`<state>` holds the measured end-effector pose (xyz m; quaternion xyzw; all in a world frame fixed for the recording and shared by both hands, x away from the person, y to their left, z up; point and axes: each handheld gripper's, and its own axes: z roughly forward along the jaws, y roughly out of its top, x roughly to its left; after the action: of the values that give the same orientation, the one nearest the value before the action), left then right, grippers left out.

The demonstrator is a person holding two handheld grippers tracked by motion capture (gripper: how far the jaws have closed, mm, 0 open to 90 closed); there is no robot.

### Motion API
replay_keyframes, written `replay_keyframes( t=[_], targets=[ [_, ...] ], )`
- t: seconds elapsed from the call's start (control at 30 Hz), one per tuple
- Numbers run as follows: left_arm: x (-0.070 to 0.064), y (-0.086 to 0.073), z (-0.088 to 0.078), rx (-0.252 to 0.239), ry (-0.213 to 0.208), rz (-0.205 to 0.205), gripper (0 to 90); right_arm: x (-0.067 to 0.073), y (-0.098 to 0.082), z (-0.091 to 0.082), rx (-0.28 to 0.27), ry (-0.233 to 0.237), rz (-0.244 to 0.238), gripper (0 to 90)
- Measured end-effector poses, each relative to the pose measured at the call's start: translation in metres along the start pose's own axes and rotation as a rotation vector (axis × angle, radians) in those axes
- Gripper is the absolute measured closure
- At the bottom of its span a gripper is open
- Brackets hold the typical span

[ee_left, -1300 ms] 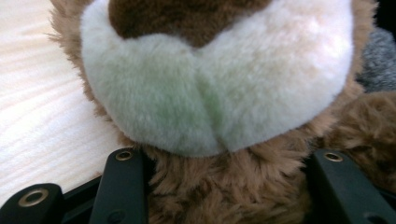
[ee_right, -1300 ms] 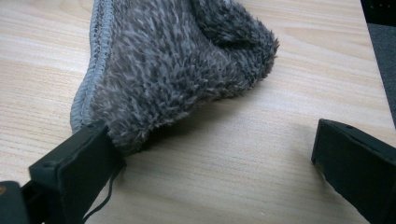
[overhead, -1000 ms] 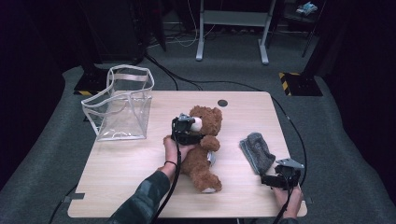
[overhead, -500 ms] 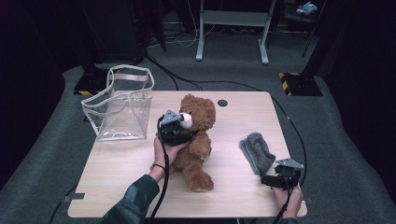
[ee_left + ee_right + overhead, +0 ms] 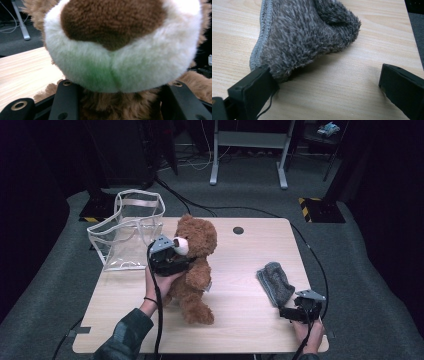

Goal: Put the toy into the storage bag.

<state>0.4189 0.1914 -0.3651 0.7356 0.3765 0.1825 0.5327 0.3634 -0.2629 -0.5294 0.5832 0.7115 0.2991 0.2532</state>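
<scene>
Gripping teddy bear (image 5: 196,265) (left tongs (image 5: 172,260))

High view: tabletop (image 5: 240,270) evenly lit from above, surrounding floor and room dim to near black; image soft, low detail. Left gripper view: teddy bear (image 5: 120,50) muzzle very close, slightly soft, with a faint green cast low on the white fur. Right gripper view: grey cloth (image 5: 307,37) sharp, casting a soft shadow on the wood.

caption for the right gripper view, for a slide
Open right gripper at the edge of a grey cloth on the table.
</scene>
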Motion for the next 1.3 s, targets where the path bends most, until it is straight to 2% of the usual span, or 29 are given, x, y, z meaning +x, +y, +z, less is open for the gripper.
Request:
replay_keyframes(
  t=[0.13, 0.17, 0.2, 0.3, 0.33, 0.47, 0.7, 0.97, 1.3],
  targets=[
    [0.008, 0.006, -0.02, 0.011, 0.01, 0.007, 51.2, -0.002, 0.0, 0.001, 0.002, 0.014, 0.003, 0.9],
    [0.008, 0.006, -0.02, 0.011, 0.01, 0.007, 51.2, -0.002, 0.0, 0.001, 0.002, 0.013, 0.003, 0.9],
    [0.009, 0.007, -0.03, 0.011, 0.031, 0.027, 51.2, -0.001, 0.0, 0.001, 0.002, 0.01, 0.003, 0.9],
    [0.012, 0.005, -0.039, 0.009, 0.052, 0.029, 51.1, 0.0, 0.0, 0.0, 0.0, 0.0, 0.001, 0.8],
    [0.015, 0.004, -0.045, 0.022, 0.06, 0.025, 51.1, 0.0, 0.0, 0.0, 0.0, 0.0, 0.001, 0.8],
    [0.02, 0.001, -0.055, 0.022, 0.085, 0.011, 51.1, 0.0, 0.0, 0.0, 0.001, 0.006, 0.004, 0.9],
    [0.027, -0.005, -0.072, 0.031, 0.107, 0.0, 51.1, -0.001, 0.0, 0.0, 0.002, 0.01, 0.007, 1.1],
    [0.045, -0.014, -0.096, 0.038, 0.152, -0.03, 51.0, 0.0, 0.0, 0.0, 0.004, 0.009, 0.007, 1.0],
    [0.065, -0.025, -0.122, 0.102, 0.223, -0.074, 50.9, 0.0, 0.0, 0.0, 0.002, 0.004, 0.006, 0.9]
  ],
)
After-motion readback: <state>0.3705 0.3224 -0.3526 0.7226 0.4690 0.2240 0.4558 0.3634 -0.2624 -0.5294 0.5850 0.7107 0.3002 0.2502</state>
